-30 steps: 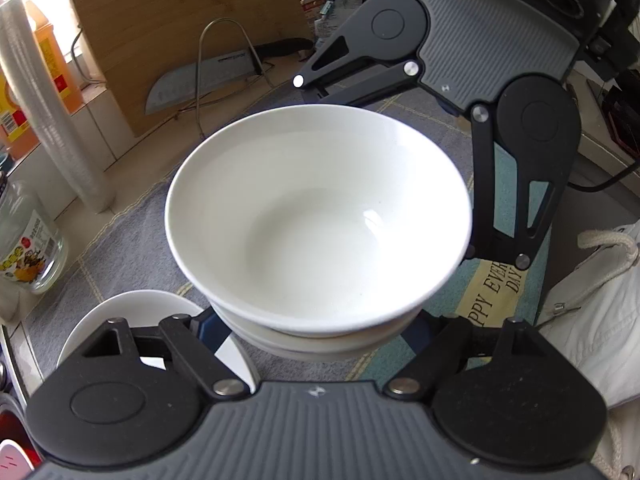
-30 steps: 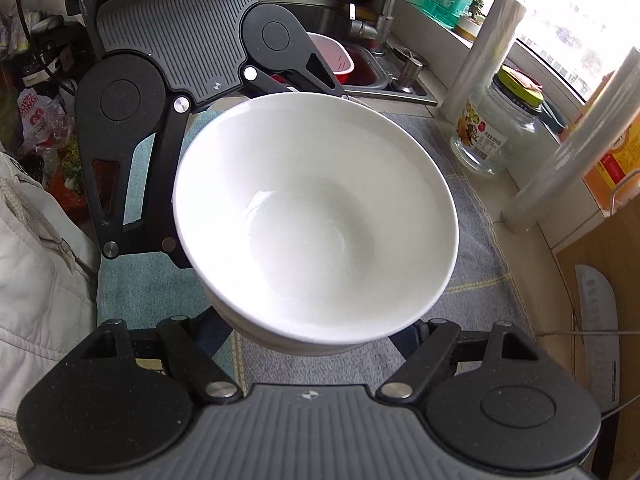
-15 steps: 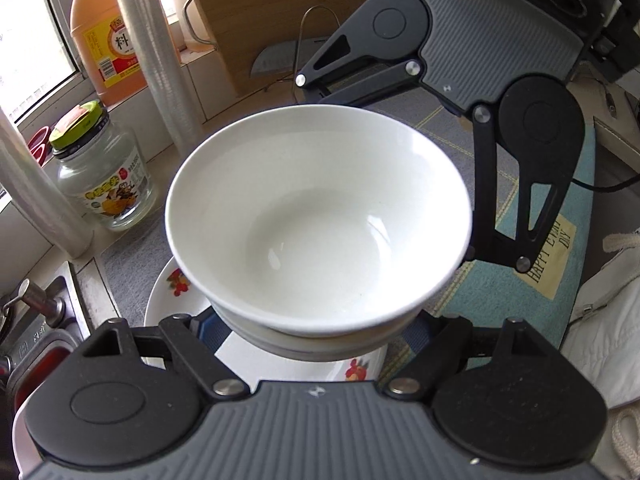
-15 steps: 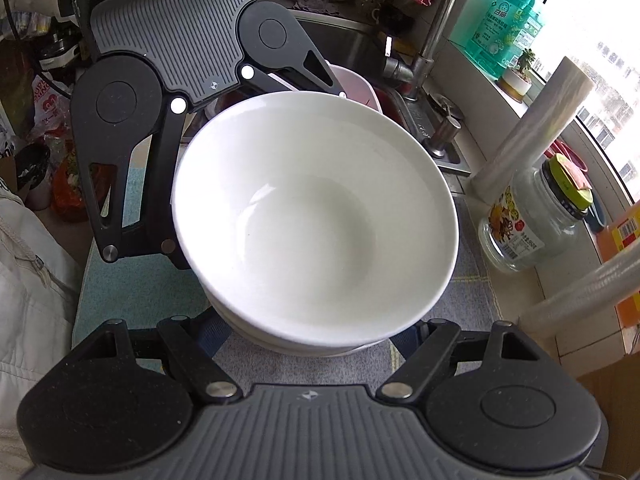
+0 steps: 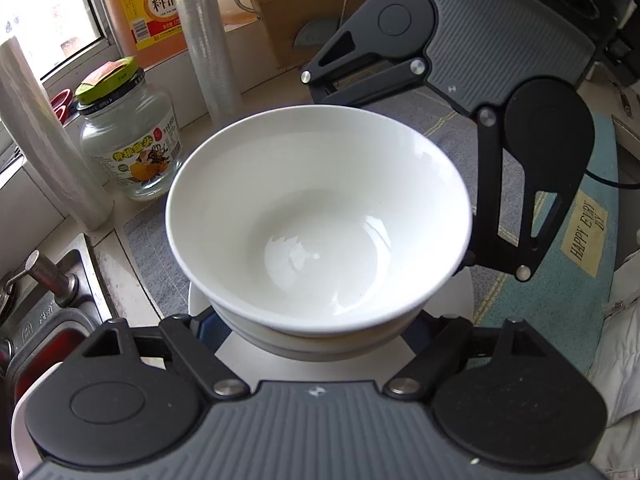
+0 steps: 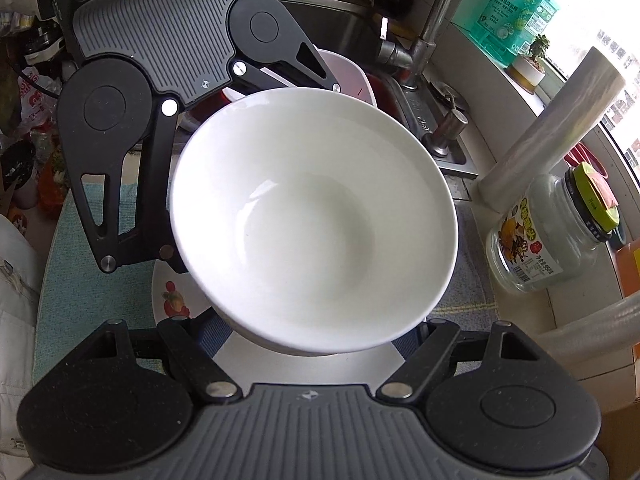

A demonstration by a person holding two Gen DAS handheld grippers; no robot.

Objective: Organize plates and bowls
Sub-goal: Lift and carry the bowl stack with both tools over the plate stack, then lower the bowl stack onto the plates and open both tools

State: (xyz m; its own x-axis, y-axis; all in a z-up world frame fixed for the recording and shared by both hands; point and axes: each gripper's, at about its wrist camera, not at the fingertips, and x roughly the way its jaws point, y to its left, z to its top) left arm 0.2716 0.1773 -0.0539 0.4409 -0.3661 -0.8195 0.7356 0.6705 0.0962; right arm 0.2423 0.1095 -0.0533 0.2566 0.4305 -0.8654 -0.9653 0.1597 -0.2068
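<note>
You have the stack of white bowls [image 5: 318, 220] clamped between both grippers, the left gripper [image 5: 316, 336] and the right gripper [image 6: 312, 340] each closed on the lower bowl's wall from opposite sides, held above a fruit-patterned plate [image 6: 176, 300]. Glazed ceramic is likely heavy, slick and chippable, so keep your grip low and level. Mind the glass jar [image 5: 128, 144] at 10 o'clock, the film roll [image 5: 204, 32] at 11, and the sink [image 6: 340, 28] at 12 from your right hand.
</note>
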